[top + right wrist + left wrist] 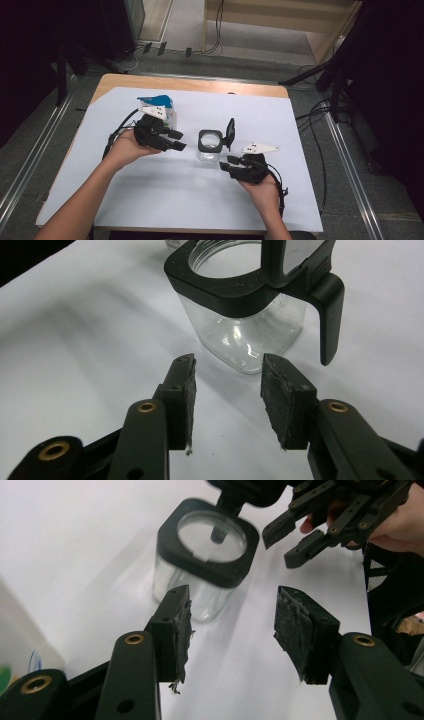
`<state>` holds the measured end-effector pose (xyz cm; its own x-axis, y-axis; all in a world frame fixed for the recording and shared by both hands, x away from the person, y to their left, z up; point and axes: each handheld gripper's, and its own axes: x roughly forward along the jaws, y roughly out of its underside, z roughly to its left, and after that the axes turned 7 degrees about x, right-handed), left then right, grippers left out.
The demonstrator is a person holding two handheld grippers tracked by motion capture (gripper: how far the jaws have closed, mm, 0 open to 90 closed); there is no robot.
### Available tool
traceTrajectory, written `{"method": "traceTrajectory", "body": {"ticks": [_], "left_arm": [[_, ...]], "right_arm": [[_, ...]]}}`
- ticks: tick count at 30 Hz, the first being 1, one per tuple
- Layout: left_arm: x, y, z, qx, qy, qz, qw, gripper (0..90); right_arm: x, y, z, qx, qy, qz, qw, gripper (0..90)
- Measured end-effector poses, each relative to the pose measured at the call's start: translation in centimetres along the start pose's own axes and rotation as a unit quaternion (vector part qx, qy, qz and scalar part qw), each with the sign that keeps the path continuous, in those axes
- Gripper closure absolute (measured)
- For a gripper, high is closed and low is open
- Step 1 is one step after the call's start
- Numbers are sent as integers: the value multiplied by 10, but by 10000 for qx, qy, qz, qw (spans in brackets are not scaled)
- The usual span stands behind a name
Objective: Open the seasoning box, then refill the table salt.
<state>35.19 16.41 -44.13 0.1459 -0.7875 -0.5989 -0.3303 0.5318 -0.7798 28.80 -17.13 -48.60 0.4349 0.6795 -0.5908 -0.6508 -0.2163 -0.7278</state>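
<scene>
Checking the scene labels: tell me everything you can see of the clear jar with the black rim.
The jar is a squarish container of clear glass or plastic with rounded corners, topped by a thick black collar around a round mouth. Its black hinged lid is flipped open and stands up at one side. It looks empty and stands upright on the white table cover, near the middle. Nothing touches it; both grippers sit apart from it.

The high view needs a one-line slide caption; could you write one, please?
Two open hand-held grippers, left and right, flank a clear jar with its black lid flipped up.
</scene>
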Motion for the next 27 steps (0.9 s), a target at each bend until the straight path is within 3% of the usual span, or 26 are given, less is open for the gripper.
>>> {"method": "traceTrajectory", "body": {"ticks": [9,15,27], "left_arm": [[-15,22,7,-119,-203,57,9997,500],[-26,30,12,-242,-348,-31,9991,495],[-53,48,33,-562,-623,-84,9964,505]], "right_arm": [[3,-3,-1,-151,16,40,9999,588],[5,-4,-2,-160,23,95,9998,591],[6,-5,-3,-140,32,134,9998,595]]}}
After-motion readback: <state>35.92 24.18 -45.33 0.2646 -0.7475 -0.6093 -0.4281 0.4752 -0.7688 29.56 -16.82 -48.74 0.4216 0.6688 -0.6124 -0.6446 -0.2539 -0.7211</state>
